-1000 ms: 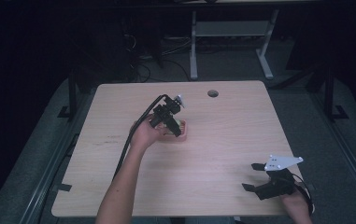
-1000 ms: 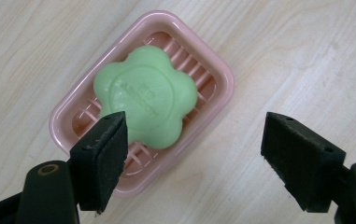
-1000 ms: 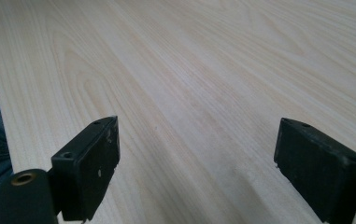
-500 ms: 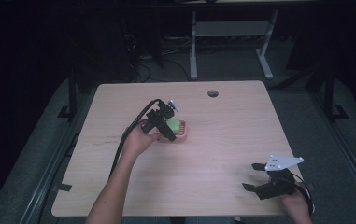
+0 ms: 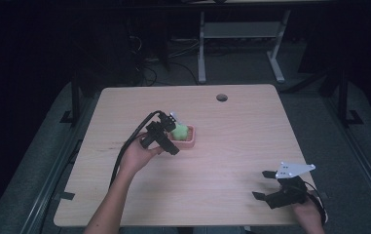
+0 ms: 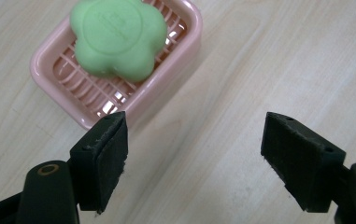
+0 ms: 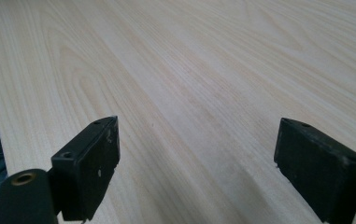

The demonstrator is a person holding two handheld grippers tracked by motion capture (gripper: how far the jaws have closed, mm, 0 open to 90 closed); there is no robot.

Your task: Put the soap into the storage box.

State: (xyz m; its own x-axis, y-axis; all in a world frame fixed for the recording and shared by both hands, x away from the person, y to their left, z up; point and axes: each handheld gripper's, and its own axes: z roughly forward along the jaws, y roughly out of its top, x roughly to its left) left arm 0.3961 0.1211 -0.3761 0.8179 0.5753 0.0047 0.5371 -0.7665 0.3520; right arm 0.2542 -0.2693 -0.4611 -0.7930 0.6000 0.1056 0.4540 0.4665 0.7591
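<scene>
Starting at the left of the high view, the person's left forearm comes up from the lower left of the frame, and the left tongs (image 5: 171,141) hang just beside the near left edge of a pink soap dish (image 5: 189,140) that sits left of centre on the desk (image 5: 231,146). In the left gripper view these tongs (image 6: 194,158) are released, the jaws standing wide apart with bare wood between them, gripping nothing. The dish (image 6: 180,51) lies in the upper left of that frame, apart from both jaws, though the left jaw is close to its near rim. A green flower-shaped soap (image 6: 118,37) rests on the dish's slatted floor, off toward one end, and reads as a pale green lump (image 5: 179,130) from above. Judgement: the soap is a stiff, moderately light bar, likely slick on its smooth rounded lobes; a grip across two opposite notches between petals would seat the pads better than across the lobes. The dish appears to be thin, light plastic and could slide or tip if nudged at the rim, so the approach should come down from above. Moving right, the centre of the desk carries a cable hole (image 5: 221,97) near the far edge. At the lower right of the high view the right tongs (image 5: 266,185) rest low on the desk, well apart from the dish; the right gripper view shows them (image 7: 194,163) equally released, jaws spread over plain wood grain.
</scene>
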